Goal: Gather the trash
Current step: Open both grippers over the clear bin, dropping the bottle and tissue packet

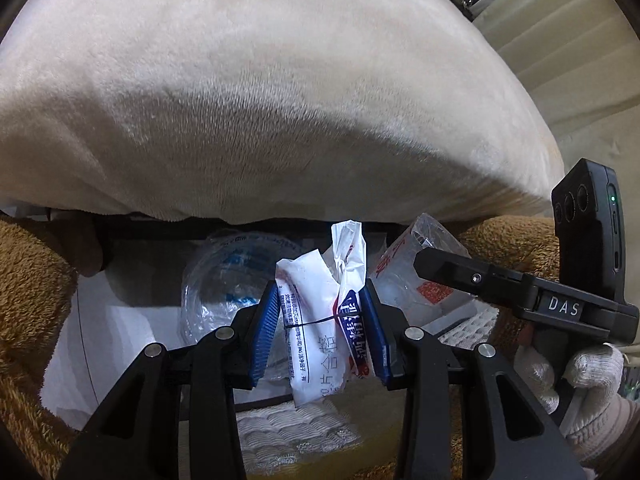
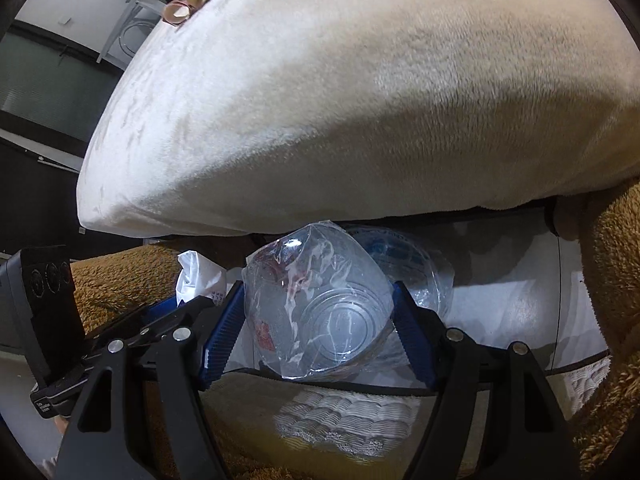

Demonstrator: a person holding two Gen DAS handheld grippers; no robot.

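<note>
Cream cushion (image 1: 280, 100) overhangs close above both grippers, blocking upward path. Brown fleece (image 1: 28, 300) walls both flanks. Clear plastic tub (image 1: 216, 280) fills gap ahead.

white sachet (image 1: 316, 320): crinkled printed film, slight sheen | clear cup (image 2: 320, 312): glossy transparent plastic under thin crinkled wrap | cream blanket (image 1: 260, 100): short plush pile, matt | brown throw (image 1: 28, 280): shaggy fleece, rough | gripper pads (image 1: 266, 332): blue ribbed, matt | linkage arms (image 2: 120, 400): matt black plastic, bright metal pins
</note>
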